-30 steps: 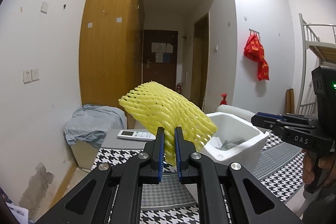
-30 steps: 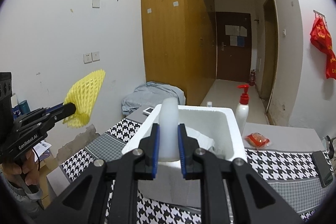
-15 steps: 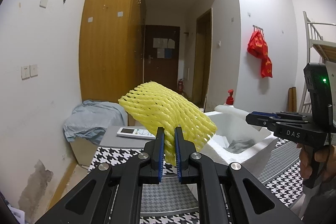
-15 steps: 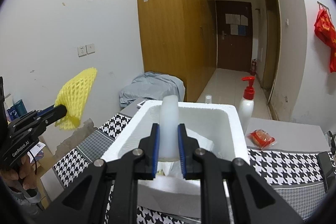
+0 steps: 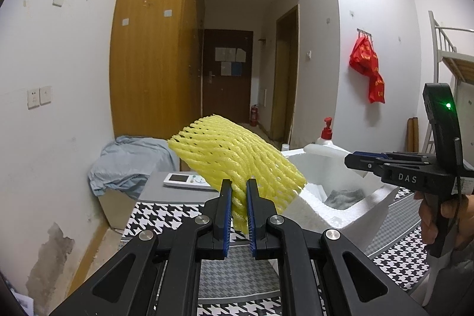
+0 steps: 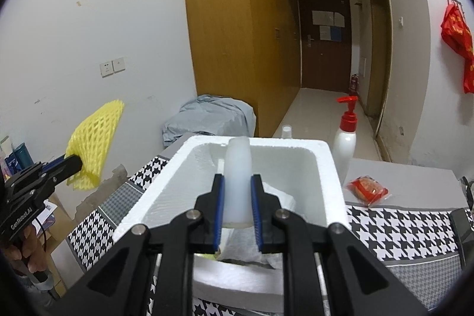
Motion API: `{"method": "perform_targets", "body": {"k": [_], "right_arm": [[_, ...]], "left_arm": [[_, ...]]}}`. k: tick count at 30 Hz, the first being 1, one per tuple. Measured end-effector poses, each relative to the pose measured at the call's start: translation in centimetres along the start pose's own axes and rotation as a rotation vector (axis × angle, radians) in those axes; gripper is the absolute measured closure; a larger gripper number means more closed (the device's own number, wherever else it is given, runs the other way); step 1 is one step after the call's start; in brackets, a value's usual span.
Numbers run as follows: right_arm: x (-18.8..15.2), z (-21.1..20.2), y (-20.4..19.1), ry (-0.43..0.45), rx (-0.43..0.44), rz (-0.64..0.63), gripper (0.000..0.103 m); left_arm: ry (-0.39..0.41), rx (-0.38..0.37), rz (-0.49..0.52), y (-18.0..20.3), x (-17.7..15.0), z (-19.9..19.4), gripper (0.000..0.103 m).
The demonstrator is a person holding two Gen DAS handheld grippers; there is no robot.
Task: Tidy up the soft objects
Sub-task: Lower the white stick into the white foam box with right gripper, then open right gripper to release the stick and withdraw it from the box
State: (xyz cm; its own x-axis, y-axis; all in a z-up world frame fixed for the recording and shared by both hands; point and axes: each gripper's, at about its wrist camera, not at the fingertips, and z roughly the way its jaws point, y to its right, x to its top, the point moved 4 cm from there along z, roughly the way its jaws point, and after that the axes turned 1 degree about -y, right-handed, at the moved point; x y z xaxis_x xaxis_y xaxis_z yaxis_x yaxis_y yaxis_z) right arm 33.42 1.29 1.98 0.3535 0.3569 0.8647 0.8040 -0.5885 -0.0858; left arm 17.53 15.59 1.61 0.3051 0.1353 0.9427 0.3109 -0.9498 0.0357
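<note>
Now both hand-held grippers carry soft items.
Left hand-held gripper [image 5: 237, 203] pinches yellow foam net [image 5: 237, 156]; right hand-held gripper [image 6: 238, 205] clamps white foam piece [image 6: 238, 179] above polystyrene box [image 6: 323, 165].

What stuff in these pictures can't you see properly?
- Right wrist view: the bottom of the foam box is hidden by the right gripper and its white foam piece.
- Left wrist view: the yellow foam net covers part of the remote; its buttons are too small to read.
- Right wrist view: a dark object is cut off at the right edge.
</note>
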Motion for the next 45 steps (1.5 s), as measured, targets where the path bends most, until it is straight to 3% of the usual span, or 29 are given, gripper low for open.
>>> {"method": "perform_targets", "body": {"k": [2,3,4,5,21,24,45], "right_arm": [[0.1,0.2,0.6,-0.004,-0.018,0.016,0.061],[0.1,0.1,0.8,-0.001,-0.032,0.027,0.039],[0.1,0.0,1.1,0.005,-0.038,0.037,0.025],[0.1,-0.2,1.3,0.014,-0.038,0.044,0.022],[-0.2,-2.7,0.5,0.059,-0.038,0.017,0.014],[-0.2,-2.9,0.5,0.068,-0.032,0.021,0.000],[-0.7,-6.0,2.5,0.134,-0.078,0.059,0.000]], "left_arm": [[0.003,-0.001,-0.005,0.0,0.1,0.0,0.093],[0.004,-0.001,-0.004,0.0,0.2,0.0,0.093],[0.005,0.000,-0.002,0.0,0.1,-0.1,0.093],[0.003,0.001,-0.001,0.1,0.1,-0.1,0.093],[-0.008,-0.023,-0.001,0.5,0.2,-0.3,0.093],[-0.011,-0.026,-0.005,0.6,0.2,-0.4,0.093],[-0.015,-0.082,0.024,2.5,1.1,0.1,0.093]]}}
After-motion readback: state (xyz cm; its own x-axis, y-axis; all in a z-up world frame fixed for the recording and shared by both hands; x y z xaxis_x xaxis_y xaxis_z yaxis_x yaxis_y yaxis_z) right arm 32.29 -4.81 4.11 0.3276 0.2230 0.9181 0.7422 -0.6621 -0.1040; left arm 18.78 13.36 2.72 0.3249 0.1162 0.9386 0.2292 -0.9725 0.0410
